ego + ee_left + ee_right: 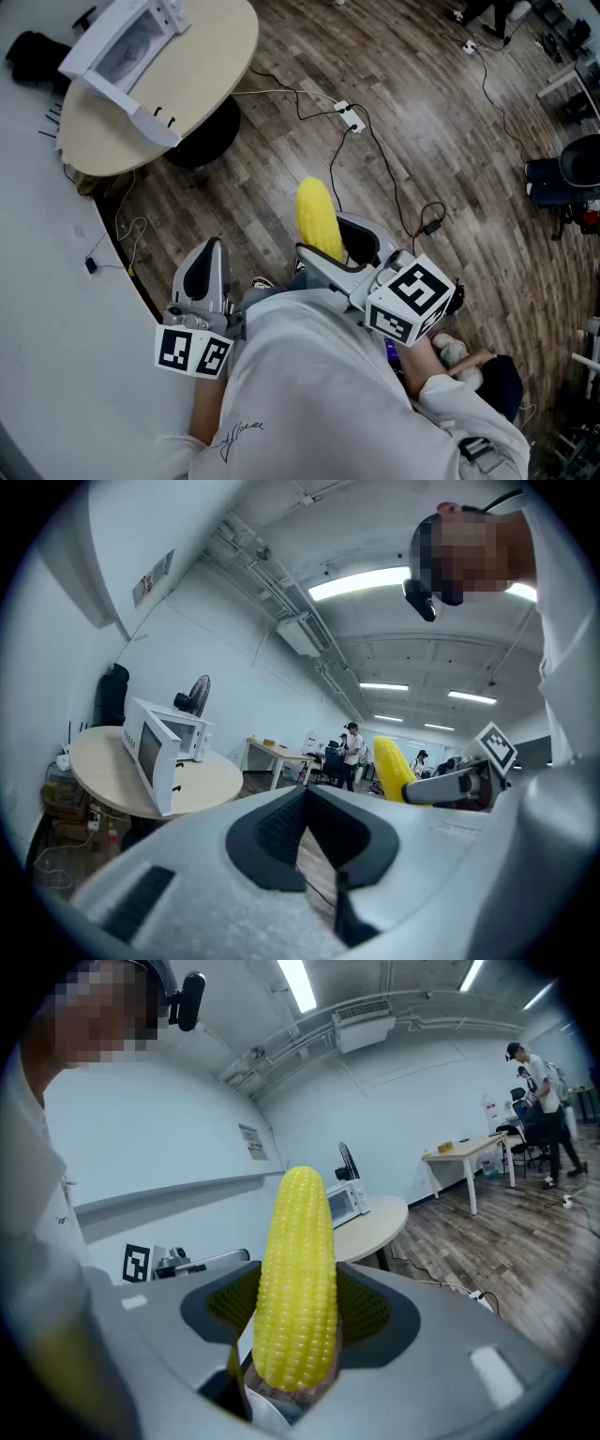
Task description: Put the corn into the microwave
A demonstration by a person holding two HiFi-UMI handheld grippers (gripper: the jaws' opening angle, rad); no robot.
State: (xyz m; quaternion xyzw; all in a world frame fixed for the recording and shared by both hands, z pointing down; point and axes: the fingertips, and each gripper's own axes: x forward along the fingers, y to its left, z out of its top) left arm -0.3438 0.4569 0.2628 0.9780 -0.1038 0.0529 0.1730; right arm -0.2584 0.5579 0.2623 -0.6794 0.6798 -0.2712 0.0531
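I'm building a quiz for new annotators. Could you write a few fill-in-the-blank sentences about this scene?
1. The right gripper is shut on the ____.
2. The microwave stands on a round ____.
3. The microwave's door is ____.
4. The left gripper holds ____.

Missing words: corn; table; open; nothing.

In the head view the right gripper [339, 242] hides the lower end of the corn [315, 214] from me; the top edge crops the microwave [127, 47].
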